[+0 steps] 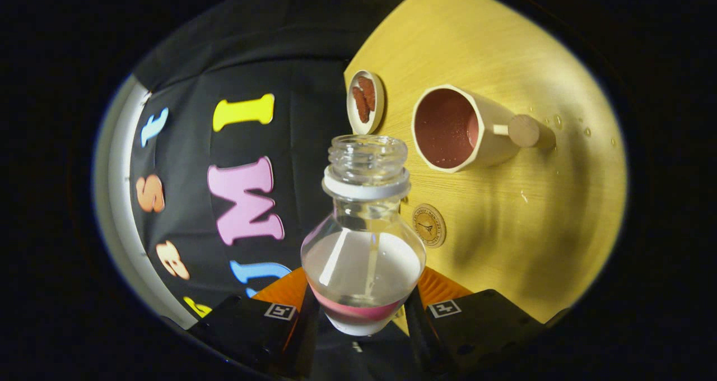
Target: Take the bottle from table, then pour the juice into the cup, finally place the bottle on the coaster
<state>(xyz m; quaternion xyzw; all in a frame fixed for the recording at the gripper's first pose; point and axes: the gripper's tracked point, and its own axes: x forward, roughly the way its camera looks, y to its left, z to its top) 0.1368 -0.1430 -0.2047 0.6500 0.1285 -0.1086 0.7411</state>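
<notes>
The bottle (363, 241) has its base hidden down between the gripper (361, 314) fingers, so where each finger actually meets the glass is tough to make out, though both sit tight against its sides at 9 and 3 o'clock. The fingers themselves are cut off at the bottom, so their full shape is lost. Bottle body blocks part of the table (504, 230) behind it. The round coaster (429, 225), at about 1 o'clock from the bottle body, has a printed emblem too small to tell. The little dish (366, 101) at 12 o'clock holds something reddish-brown, can't tell what. The cup (465, 128) hides its own far side.
</notes>
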